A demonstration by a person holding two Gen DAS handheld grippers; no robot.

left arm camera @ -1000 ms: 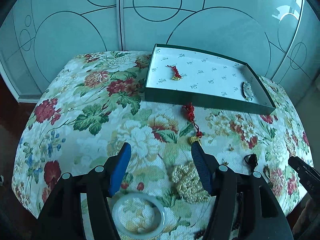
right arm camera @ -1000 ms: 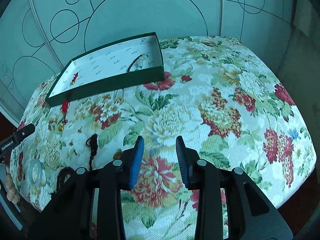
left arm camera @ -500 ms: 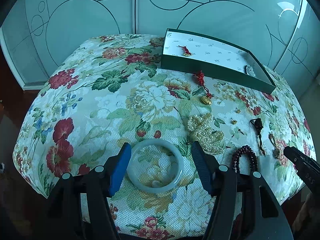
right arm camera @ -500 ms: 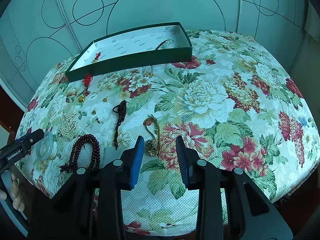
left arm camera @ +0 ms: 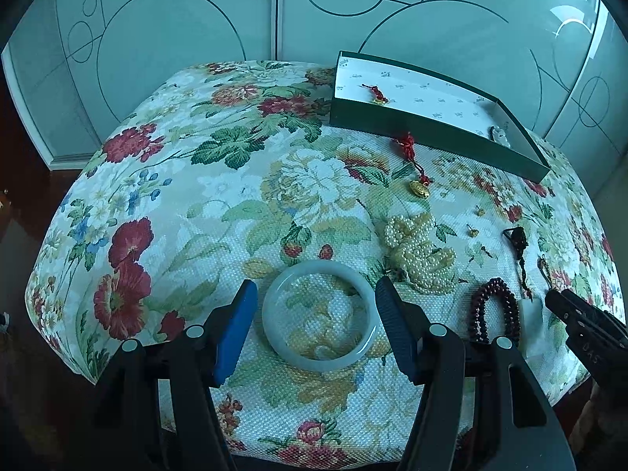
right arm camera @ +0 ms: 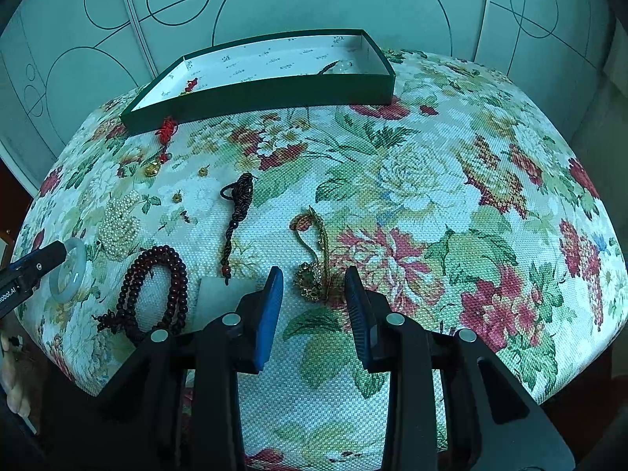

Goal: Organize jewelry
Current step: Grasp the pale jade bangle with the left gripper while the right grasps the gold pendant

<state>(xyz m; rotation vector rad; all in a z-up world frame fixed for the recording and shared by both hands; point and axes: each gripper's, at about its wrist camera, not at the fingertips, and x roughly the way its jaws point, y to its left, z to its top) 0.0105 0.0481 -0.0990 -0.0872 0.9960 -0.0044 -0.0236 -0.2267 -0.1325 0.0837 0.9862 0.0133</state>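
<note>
Blue left fingers (left arm camera: pixel 235 327) spread around the jade bangle (left arm camera: pixel 318 316); right fingers (right arm camera: pixel 271 314) spread, empty.

The box (right arm camera: pixel 259 96) sits at the far edge of the cushion (right arm camera: pixel 431 196), with a tassel charm (left arm camera: pixel 376 93) and a pendant (right arm camera: pixel 339 66) in it. A second tassel (left arm camera: pixel 412 161) lies just before the box's front wall. Nearer, the pearls (left arm camera: pixel 422 253) lie right of the bangle (left arm camera: pixel 320 316), which rests between the left gripper's (left arm camera: pixel 316 324) fingers. The beads (right arm camera: pixel 157 286) lie right of the pearls, the cord (right arm camera: pixel 237 204) beyond them, and the chain (right arm camera: pixel 314 247) right of the cord, ahead of the right gripper (right arm camera: pixel 314 306).
</note>
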